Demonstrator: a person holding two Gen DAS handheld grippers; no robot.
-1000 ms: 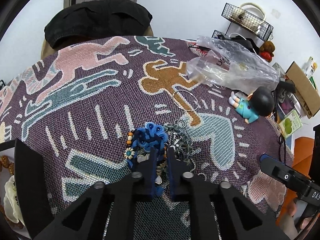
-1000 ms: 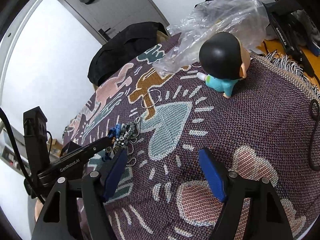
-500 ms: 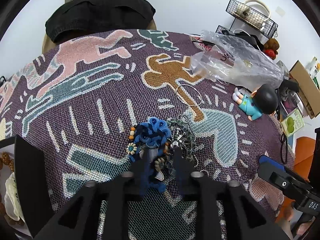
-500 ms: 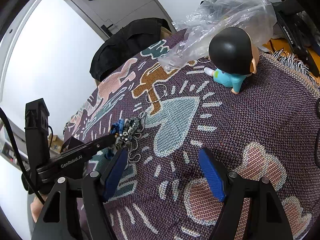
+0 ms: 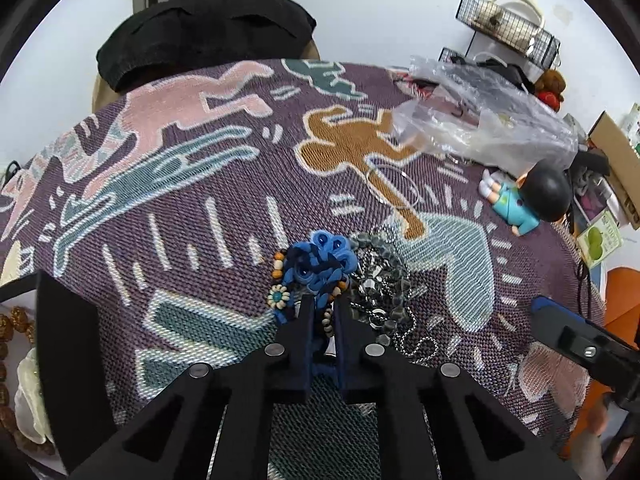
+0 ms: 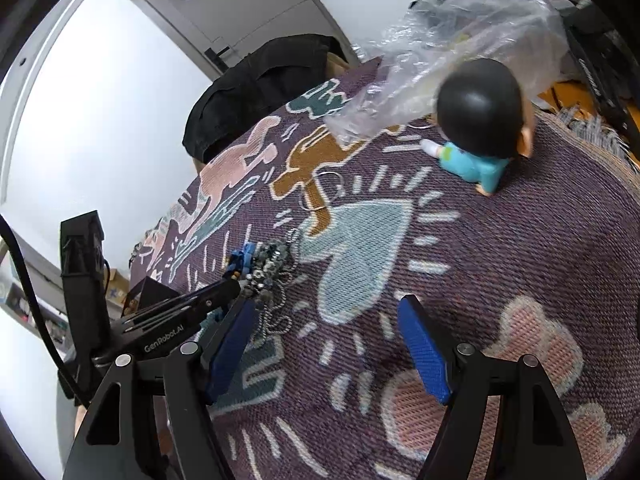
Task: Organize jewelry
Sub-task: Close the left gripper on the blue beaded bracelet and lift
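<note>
A tangle of jewelry lies on the patterned woven cloth (image 5: pixel 180 200): a blue knotted cord piece (image 5: pixel 320 260) with wooden beads and a flower bead, and to its right a grey stone and metal chain (image 5: pixel 380 276). My left gripper (image 5: pixel 322 312) points down at the pile's near edge. Its jaws are closing, with blue cord and a beaded strand pinched between the pads. A thin wire hoop (image 5: pixel 392 184) lies further back. In the right wrist view the pile (image 6: pixel 268 260) sits beyond my right gripper (image 6: pixel 325 308), which hangs open over bare cloth with nothing between its fingers.
A doll in blue (image 5: pixel 528 196) and a crumpled clear plastic bag (image 5: pixel 480 124) lie at the back right. A black garment (image 5: pixel 208 32) drapes a chair behind the table. A black box (image 5: pixel 68 360) with brown beads beside it is at the left edge.
The left jaws spread apart over the pile's near edge, then came together again on the blue cord and beads. The right gripper stayed open and barely moved.
</note>
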